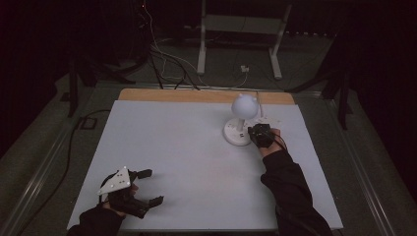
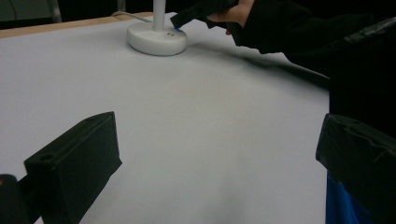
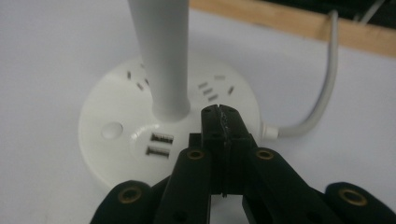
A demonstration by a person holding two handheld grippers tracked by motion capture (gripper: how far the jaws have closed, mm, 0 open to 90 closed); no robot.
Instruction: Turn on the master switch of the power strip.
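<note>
From above, a white table (image 1: 162, 147) holds a small white lamp (image 1: 242, 118) with a round base and globe head, standing at the far right. The right gripper (image 1: 256, 132) rests its tip on the near right edge of the lamp's base. The left gripper (image 1: 147, 187) lies idle at the near left corner, well apart from the lamp.

Along the left gripper (image 2: 217, 149), its two black jaws stand spread wide over bare table; the lamp base (image 2: 156, 39) sits far ahead of them.

Along the right gripper (image 3: 219, 119), the jaws are pressed together with nothing between them, the tip touching the base (image 3: 116, 154) just right of the lamp's stem (image 3: 161, 56) — the USB sockets (image 3: 159, 145) lie to its left, the cord (image 3: 322, 88) to its right.

Risk, as a judgement: a hard or off-centre push could slide the light base or tip the top-heavy lamp — or the tip might slip off toward the cord.
</note>
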